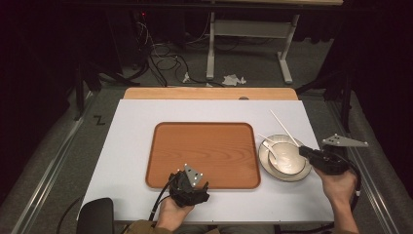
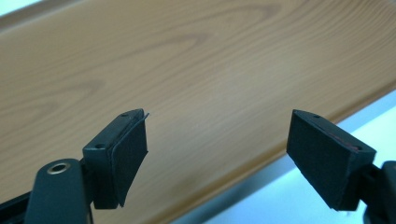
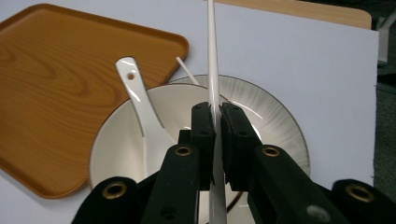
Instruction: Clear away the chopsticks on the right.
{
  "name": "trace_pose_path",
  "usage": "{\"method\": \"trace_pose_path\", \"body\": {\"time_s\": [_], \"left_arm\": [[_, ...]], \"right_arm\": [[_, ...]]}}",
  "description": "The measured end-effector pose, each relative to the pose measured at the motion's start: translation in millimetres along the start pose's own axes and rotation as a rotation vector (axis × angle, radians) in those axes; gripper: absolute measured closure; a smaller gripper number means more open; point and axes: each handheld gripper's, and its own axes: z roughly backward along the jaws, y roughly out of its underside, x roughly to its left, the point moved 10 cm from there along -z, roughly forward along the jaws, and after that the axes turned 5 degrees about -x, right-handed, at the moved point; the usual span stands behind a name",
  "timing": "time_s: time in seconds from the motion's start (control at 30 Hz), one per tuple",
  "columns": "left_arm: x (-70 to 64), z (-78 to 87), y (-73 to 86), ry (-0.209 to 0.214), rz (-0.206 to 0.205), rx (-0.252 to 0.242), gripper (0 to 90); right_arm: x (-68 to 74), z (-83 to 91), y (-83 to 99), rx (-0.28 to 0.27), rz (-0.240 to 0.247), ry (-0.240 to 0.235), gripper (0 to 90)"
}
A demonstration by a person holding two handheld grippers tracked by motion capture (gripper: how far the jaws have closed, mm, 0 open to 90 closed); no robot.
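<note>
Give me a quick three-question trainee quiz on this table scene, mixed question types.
1. True or false: the right gripper is shut on a chopstick.
2. Where does the spoon lie? A) on the tray B) in the bowl C) on the table
3. Fill in: the left gripper, fingers apart, hovers over the ____.

Key: 1 true. 2 B, in the bowl on the plate. 3 tray.

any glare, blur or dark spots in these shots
High view: the white table is evenly lit, the room behind it falls almost black. Left gripper view: the tray shows soft sheen and the left gripper is a bit soft at close range. Right gripper view: bright highlights on the spoon and the chopstick; the right gripper is dark with little detail.
</note>
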Motion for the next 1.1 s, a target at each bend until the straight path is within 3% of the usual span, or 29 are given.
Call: {"method": "trace_pose_path", "body": {"time_s": [0.17,0.47,0.63,0.7,1.1], "left_arm": [[-2.5,-3.0,-9.5,0.042,0.000,-0.031,22.5],[1.0,-8.3,-19.3,0.068,0.038,-0.052,25.2],[2.0,-9.4,-20.9,0.067,0.046,-0.055,25.8],[2.7,-9.5,-21.0,0.062,0.047,-0.056,26.1],[7.6,-10.0,-18.7,0.025,0.042,-0.046,26.6]], "right_arm": [[17.9,8.8,0.0,-0.014,-0.006,-0.016,85.0],[46.5,26.6,-4.5,-0.046,-0.003,-0.054,85.0],[66.5,21.1,-1.0,-0.019,0.022,-0.079,85.0],[81.2,14.0,1.7,0.006,0.039,-0.102,84.9],[120.1,-15.6,10.9,0.077,0.106,-0.141,84.9]]}}
